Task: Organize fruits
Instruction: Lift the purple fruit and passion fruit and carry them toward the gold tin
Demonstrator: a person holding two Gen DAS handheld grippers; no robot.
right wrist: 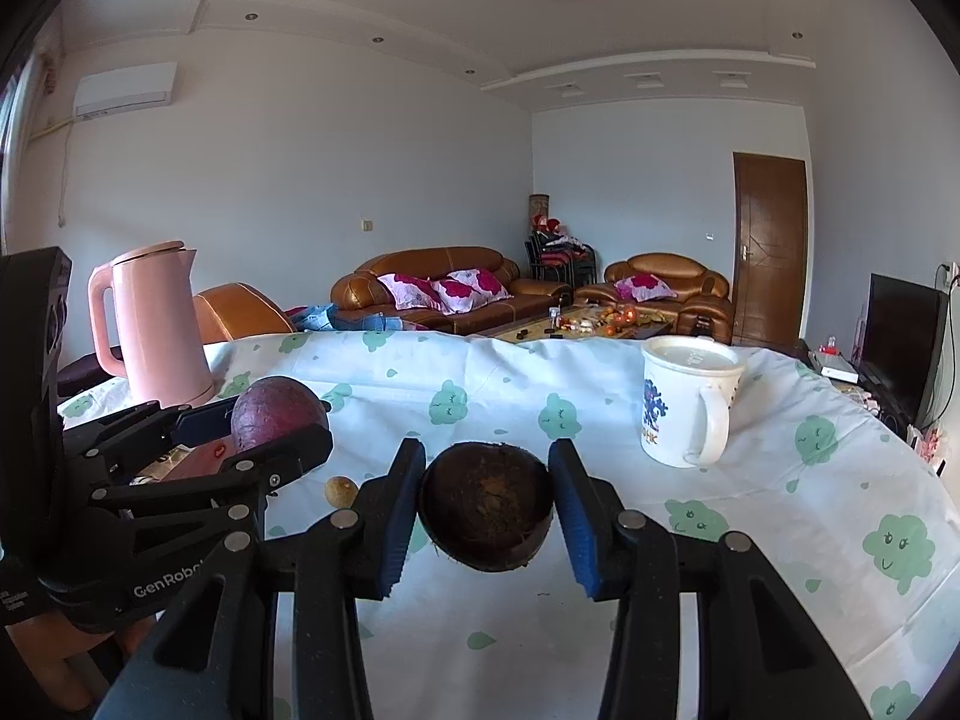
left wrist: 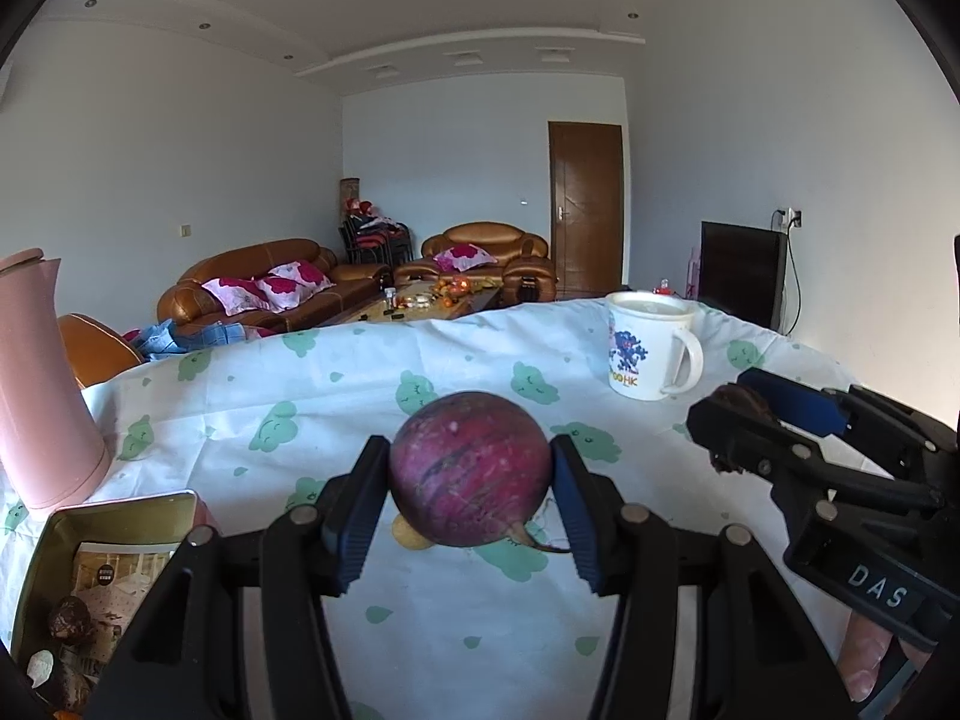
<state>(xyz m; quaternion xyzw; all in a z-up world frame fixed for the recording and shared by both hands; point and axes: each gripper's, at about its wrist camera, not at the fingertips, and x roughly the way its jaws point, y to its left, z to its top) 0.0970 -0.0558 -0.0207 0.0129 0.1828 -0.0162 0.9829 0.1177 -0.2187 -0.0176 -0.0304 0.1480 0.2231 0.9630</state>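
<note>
A round purple-red fruit [left wrist: 471, 468] hangs above the patterned tablecloth [left wrist: 420, 630], with my left gripper [left wrist: 468, 450] shut on it, one blue pad on each side. In the right wrist view that fruit [right wrist: 279, 411] and the left gripper [right wrist: 282, 420] show at the left. My right gripper [right wrist: 486, 462] is shut on a dark brown round fruit [right wrist: 486, 504] held clear of the cloth. The left wrist view shows the right gripper [left wrist: 723, 399] at the right with the brown fruit [left wrist: 744, 405] between its fingers. A small yellow fruit [right wrist: 339, 489] lies on the cloth.
An open metal tin [left wrist: 114, 516] at the lower left holds a dark fruit [left wrist: 69, 621]. A pink kettle [right wrist: 159, 330] stands at the table's left, and a white mug [right wrist: 690, 402] at the far right. A person's finger [left wrist: 864, 654] shows under the right gripper. Sofas stand beyond the table.
</note>
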